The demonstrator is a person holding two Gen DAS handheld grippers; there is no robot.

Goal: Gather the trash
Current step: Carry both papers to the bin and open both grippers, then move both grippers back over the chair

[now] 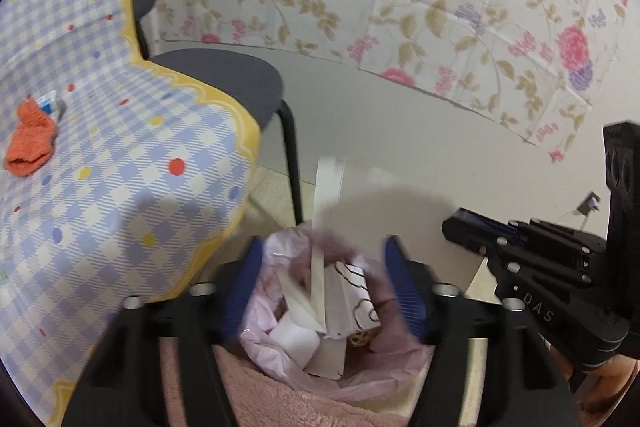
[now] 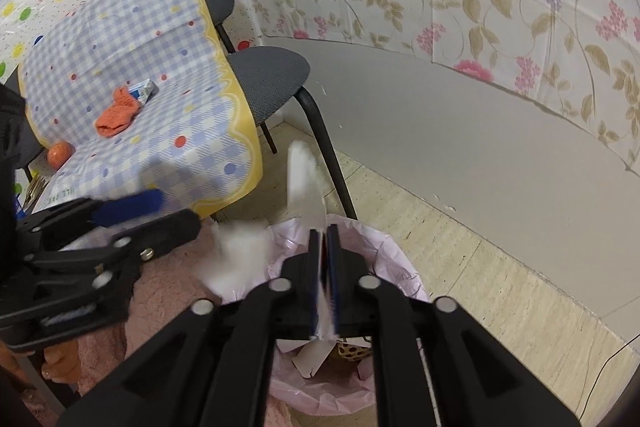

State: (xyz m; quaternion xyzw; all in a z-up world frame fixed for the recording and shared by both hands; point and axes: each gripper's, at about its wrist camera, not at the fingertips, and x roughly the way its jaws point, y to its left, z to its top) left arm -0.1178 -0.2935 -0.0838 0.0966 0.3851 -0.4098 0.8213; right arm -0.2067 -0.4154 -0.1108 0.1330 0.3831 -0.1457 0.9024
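Observation:
A bin lined with a pink bag (image 1: 280, 339) (image 2: 384, 259) sits on the floor, holding paper scraps (image 1: 316, 323). My left gripper (image 1: 324, 287) is open above the bin's mouth, nothing between its blue pads. My right gripper (image 2: 325, 267) is shut on a white paper piece (image 2: 304, 183) that sticks up above the bin. A blurred white scrap (image 2: 240, 259) is in the air by the bin's left rim. On the checked tablecloth (image 2: 132, 67) lie an orange cloth (image 2: 118, 113) (image 1: 30, 139) and a small blue-white packet (image 2: 145, 90).
A grey chair (image 2: 268, 83) (image 1: 216, 79) stands between the table and the floral-covered wall (image 2: 480, 7). An orange ball (image 2: 60, 153) lies at the table's left. Pink fuzzy fabric (image 1: 272, 399) is under the left gripper. A tiled floor (image 2: 480, 267) runs right of the bin.

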